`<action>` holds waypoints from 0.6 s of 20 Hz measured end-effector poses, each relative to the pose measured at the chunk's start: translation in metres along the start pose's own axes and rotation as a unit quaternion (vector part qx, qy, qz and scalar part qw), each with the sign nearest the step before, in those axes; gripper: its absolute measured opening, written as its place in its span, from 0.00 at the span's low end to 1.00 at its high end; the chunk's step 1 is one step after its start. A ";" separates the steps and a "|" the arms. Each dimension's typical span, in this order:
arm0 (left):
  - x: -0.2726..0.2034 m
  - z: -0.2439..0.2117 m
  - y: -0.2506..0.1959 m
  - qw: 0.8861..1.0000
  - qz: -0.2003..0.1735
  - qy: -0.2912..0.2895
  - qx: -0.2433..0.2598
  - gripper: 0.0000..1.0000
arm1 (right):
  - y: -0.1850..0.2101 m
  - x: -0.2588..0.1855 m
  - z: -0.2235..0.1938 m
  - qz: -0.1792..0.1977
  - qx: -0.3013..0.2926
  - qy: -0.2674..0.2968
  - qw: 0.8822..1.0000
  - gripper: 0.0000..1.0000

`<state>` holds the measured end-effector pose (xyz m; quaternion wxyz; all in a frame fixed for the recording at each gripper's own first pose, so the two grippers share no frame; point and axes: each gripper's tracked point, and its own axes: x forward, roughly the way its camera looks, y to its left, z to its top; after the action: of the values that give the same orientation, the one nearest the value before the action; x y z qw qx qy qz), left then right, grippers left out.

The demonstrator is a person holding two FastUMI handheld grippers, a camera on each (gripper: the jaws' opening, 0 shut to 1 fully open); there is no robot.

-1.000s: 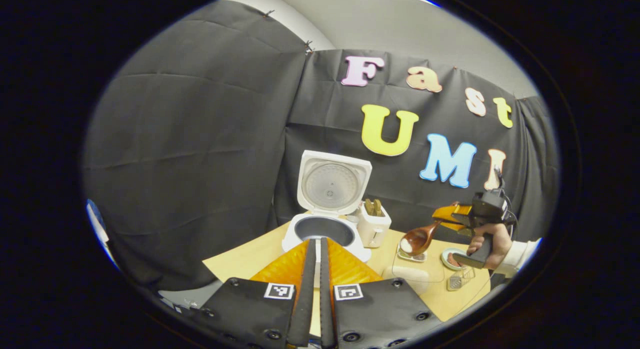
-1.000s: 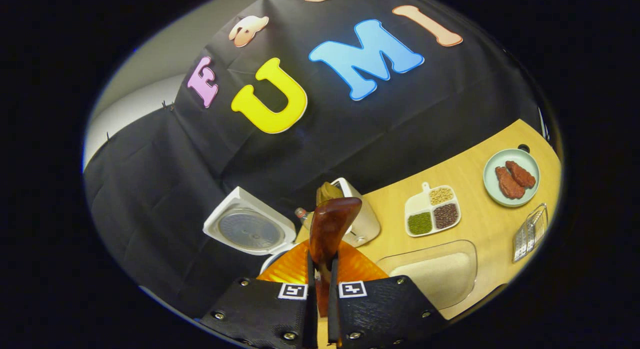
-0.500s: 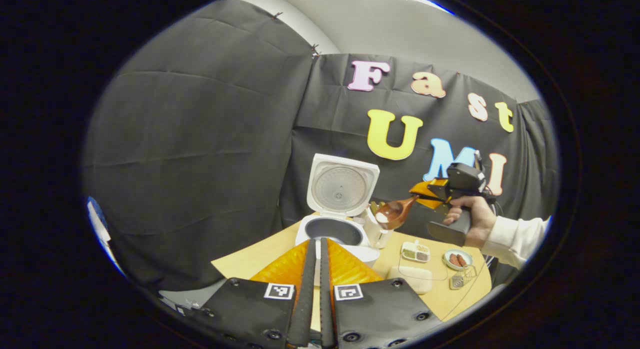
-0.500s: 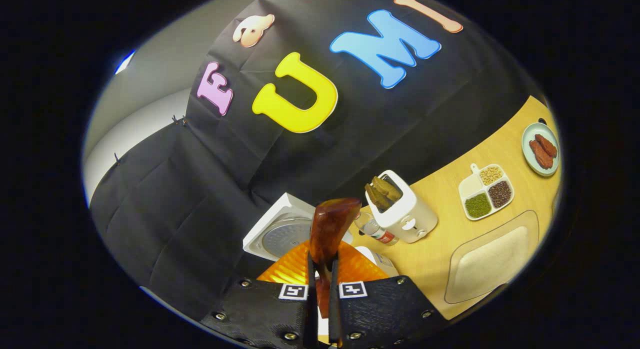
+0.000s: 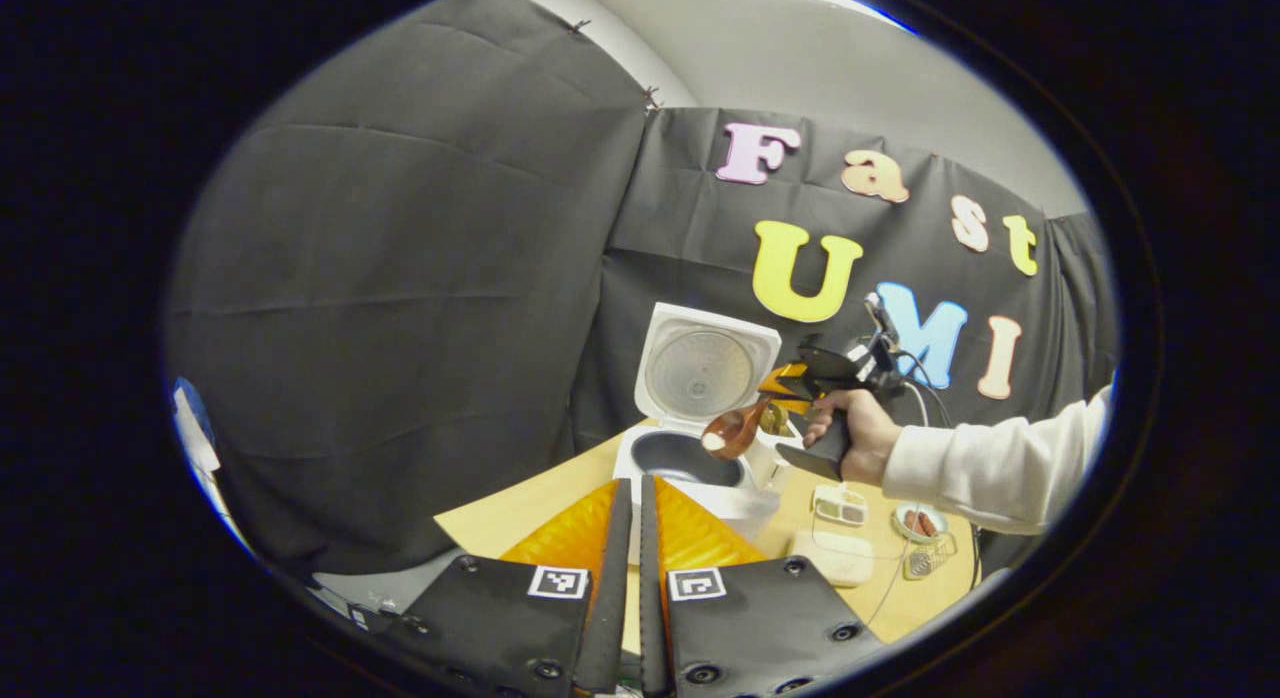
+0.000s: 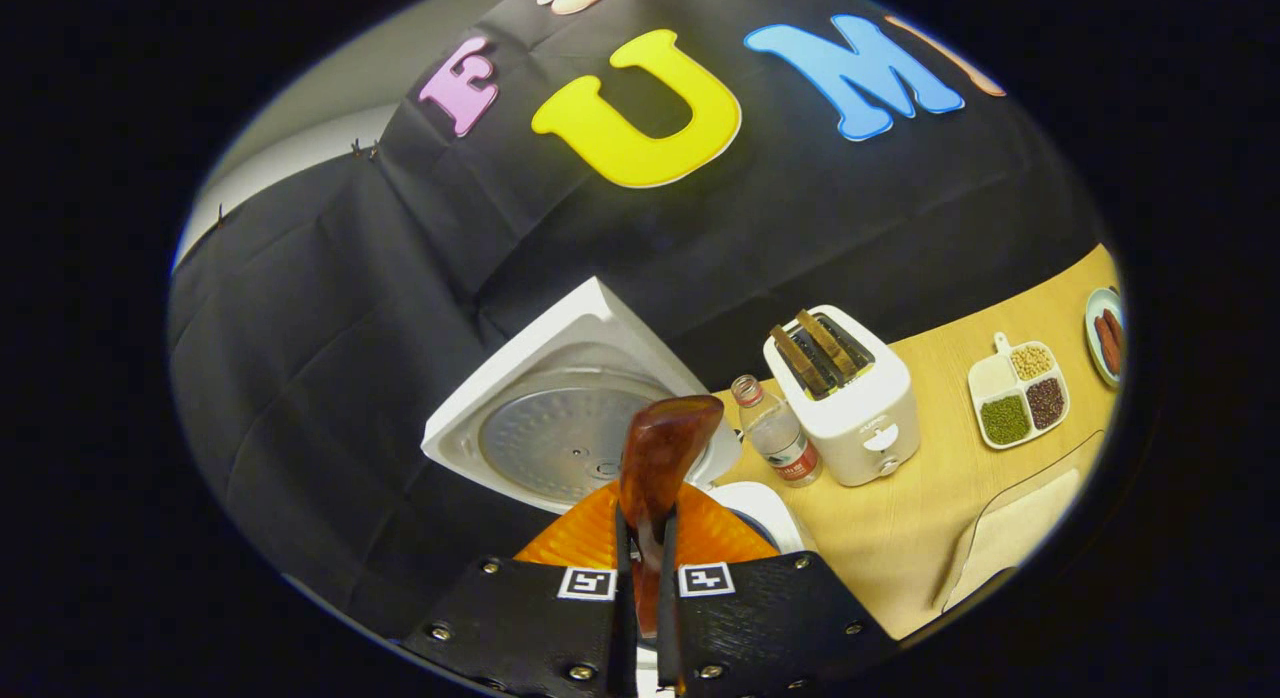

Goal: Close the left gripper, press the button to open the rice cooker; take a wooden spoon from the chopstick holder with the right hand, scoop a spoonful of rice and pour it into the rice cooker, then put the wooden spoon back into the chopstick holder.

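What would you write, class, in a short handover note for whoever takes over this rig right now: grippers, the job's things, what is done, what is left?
Left gripper: shut, empty, hanging short of the rice cooker.
Right gripper: shut on the wooden spoon, whose bowl holds rice above the pot's opening.
Done: lid open, rice scooped.
Left: tip the rice into the pot, then return the spoon to the white holder beside the cooker.

White cooker [image 5: 690, 458] stands on the tabletop [image 5: 520, 503], lid [image 5: 708, 370] raised upright, dark pot open; brown wooden spoon [image 5: 733, 433], pinched in the right claw [image 6: 640, 523], hangs over the pot's rim, bowl tilted, white rice inside; holder [image 6: 845, 393] beside the cooker.
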<state>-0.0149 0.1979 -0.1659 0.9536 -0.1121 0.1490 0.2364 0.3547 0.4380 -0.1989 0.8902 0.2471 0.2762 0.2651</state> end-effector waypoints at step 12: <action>0.018 -0.006 0.023 1.000 0.012 0.015 -0.010 0.16 | 0.033 0.032 -0.043 -0.006 -0.268 0.013 0.963 0.08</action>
<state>-0.0124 0.2234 -0.1812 0.9473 -0.1232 0.1619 0.2475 0.3389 0.4945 -0.2222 0.9217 -0.0059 0.2075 0.3276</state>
